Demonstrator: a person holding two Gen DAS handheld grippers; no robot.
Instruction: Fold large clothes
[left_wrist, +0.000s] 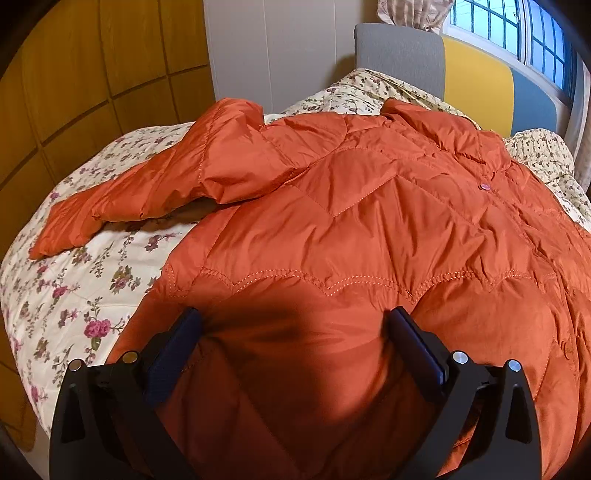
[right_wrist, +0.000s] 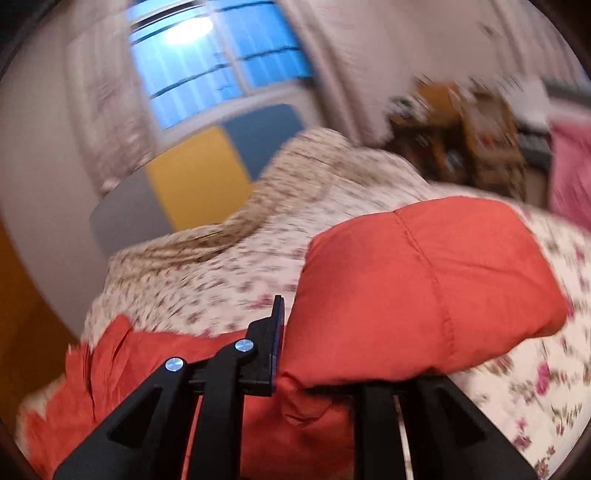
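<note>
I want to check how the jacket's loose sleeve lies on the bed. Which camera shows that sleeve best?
The left wrist view: sharp, it shows the orange quilted jacket spread on the floral bedspread, its sleeve stretched out to the side. The right wrist view is motion-blurred and shows only a lifted jacket fold, clamped in the right gripper.

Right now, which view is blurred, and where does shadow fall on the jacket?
Left wrist view: sharp, with fisheye bending at the edges; a dark shadow lies on the orange jacket between the open fingers of the left hand-held gripper. Right wrist view: motion-smeared, window and floral bedspread streaked, while the right hand-held gripper, shut on a jacket sleeve, stays fairly crisp.
</note>
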